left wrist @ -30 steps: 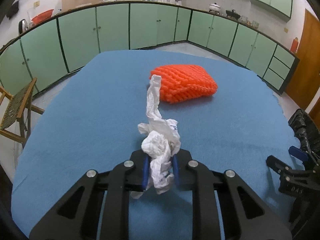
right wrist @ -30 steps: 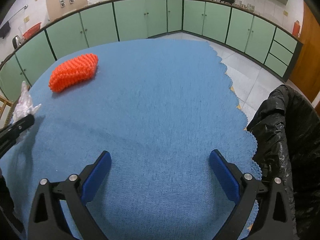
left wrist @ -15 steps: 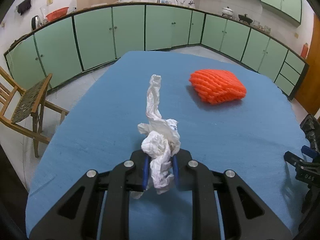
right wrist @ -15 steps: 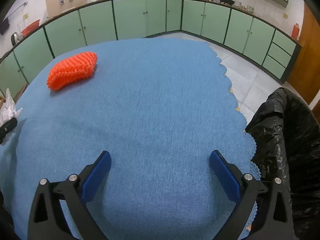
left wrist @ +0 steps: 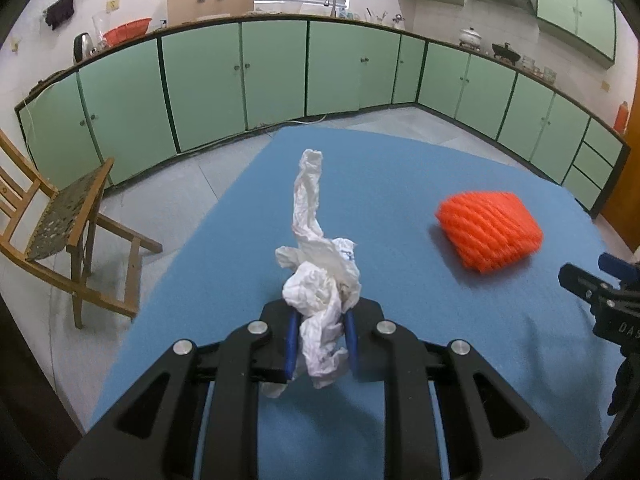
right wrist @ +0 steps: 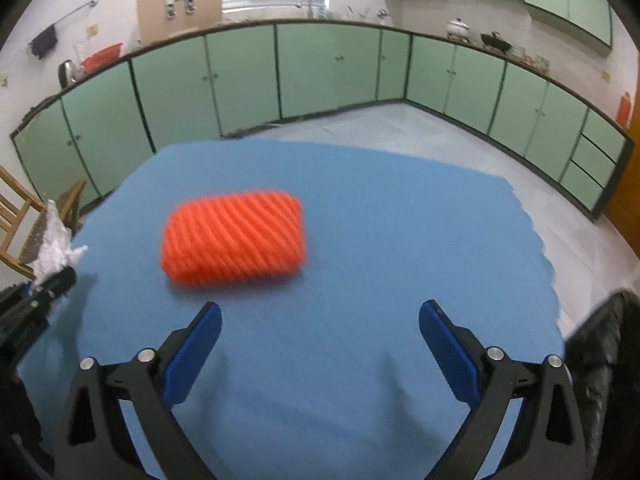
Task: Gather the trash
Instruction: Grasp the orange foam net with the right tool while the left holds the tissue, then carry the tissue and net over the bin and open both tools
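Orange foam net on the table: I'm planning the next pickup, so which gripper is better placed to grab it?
Right. The right gripper is open and empty, with the orange foam net just ahead. The left gripper is shut on crumpled white paper.

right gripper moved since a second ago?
Yes. The right gripper, jaws wide open and empty, has swung left: the orange foam net now sits just ahead of it, and the black trash bag has slid to the frame's right edge.
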### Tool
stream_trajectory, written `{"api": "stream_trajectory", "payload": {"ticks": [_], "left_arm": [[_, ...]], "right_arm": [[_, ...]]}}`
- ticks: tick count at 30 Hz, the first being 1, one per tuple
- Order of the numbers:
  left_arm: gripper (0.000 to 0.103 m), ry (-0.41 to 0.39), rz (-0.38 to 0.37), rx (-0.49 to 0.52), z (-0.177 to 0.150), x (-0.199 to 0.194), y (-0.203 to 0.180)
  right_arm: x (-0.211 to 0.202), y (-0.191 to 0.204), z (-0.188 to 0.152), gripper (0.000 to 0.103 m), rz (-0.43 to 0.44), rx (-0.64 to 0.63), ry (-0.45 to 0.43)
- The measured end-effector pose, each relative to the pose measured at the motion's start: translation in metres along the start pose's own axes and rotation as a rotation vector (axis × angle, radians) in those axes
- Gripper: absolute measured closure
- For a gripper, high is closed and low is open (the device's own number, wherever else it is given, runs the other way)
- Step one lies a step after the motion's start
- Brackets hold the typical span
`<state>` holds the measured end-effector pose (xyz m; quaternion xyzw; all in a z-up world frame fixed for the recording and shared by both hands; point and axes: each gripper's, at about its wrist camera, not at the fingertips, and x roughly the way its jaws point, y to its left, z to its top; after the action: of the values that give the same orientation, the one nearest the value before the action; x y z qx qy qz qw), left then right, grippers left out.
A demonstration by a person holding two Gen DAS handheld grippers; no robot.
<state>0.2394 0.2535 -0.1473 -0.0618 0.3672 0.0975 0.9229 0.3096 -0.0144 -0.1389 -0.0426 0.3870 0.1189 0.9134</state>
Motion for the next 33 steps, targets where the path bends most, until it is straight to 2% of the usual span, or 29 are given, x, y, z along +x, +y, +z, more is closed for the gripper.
{"api": "stream_trajectory", "payload": {"ticks": [6, 15, 16, 17, 19, 24, 26, 33], "left_arm": [[0.085, -0.010, 0.009, -0.015, 0.019, 0.018, 0.007], [0.085, -0.021, 0.005, -0.027, 0.026, 0.022, 0.011], [0.085, -0.021, 0.003, -0.031, 0.026, 0.022, 0.012], [0.085, -0.021, 0.003, -0.034, 0.026, 0.021, 0.013], [0.085, -0.020, 0.005, -0.038, 0.026, 0.021, 0.013], [0.085, -0.019, 0.007, -0.047, 0.026, 0.015, 0.012], [0.085, -0.023, 0.006, -0.046, 0.028, 0.009, 0.009], [0.085, -0.052, -0.005, -0.028, 0.039, -0.020, -0.006]], "right_arm": [[0.025, 0.026, 0.028, 0.006, 0.024, -0.025, -0.008], [0.054, 0.027, 0.029, 0.007, 0.080, 0.004, 0.073], [0.056, 0.026, 0.029, 0.013, 0.103, 0.013, 0.080], [0.056, 0.025, 0.028, 0.025, 0.138, 0.025, 0.089], [0.056, 0.022, 0.027, 0.039, 0.208, 0.056, 0.104], [0.039, 0.019, 0.027, 0.074, 0.254, 0.044, 0.075], [0.029, 0.017, 0.025, 0.078, 0.252, 0.030, 0.063], [-0.021, 0.014, 0.029, 0.079, 0.228, -0.031, -0.012]]}}
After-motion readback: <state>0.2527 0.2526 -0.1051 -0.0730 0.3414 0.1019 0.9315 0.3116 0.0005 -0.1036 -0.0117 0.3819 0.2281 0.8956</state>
